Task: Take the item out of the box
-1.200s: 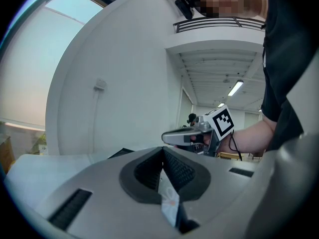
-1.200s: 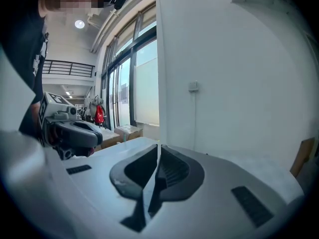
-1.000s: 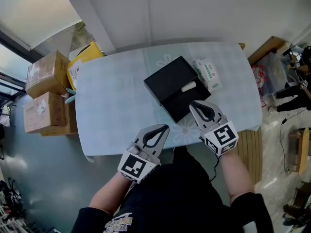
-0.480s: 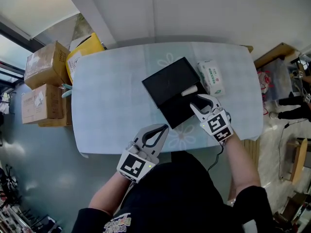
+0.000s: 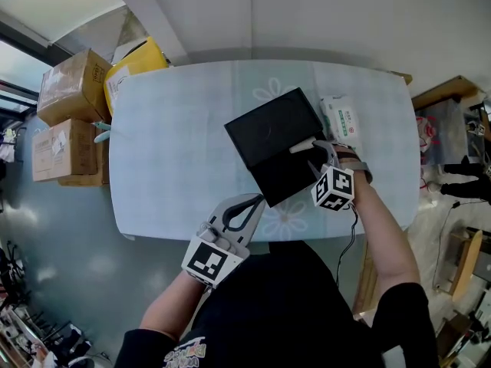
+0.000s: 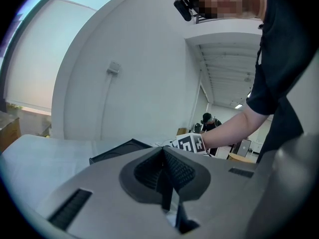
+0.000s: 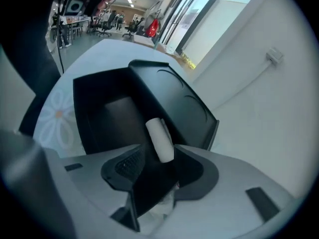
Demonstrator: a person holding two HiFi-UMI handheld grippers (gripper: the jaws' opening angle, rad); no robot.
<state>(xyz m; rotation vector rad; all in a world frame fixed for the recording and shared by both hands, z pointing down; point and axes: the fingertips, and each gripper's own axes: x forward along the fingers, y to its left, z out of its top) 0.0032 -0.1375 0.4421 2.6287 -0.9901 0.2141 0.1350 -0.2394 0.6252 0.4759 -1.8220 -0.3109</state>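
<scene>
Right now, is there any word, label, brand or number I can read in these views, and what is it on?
No text can be read in any view.
White packet: green print, too small to read.
Yellow bag: print, too small.
Cardboard boxes: labels, too small.
Shirt print: colourful lettering, cut off and blurred.
Marker cubes: black-and-white code patterns, no words.

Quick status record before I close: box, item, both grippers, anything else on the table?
box: black box, open, on the table
item: white roll, lying in the box
right gripper: jaws have just been opening, now wide apart; roll's near end between them, pads not pressing
left gripper: jaws together, nothing held, near the box's front corner
other: wipes pack beside the box
</scene>
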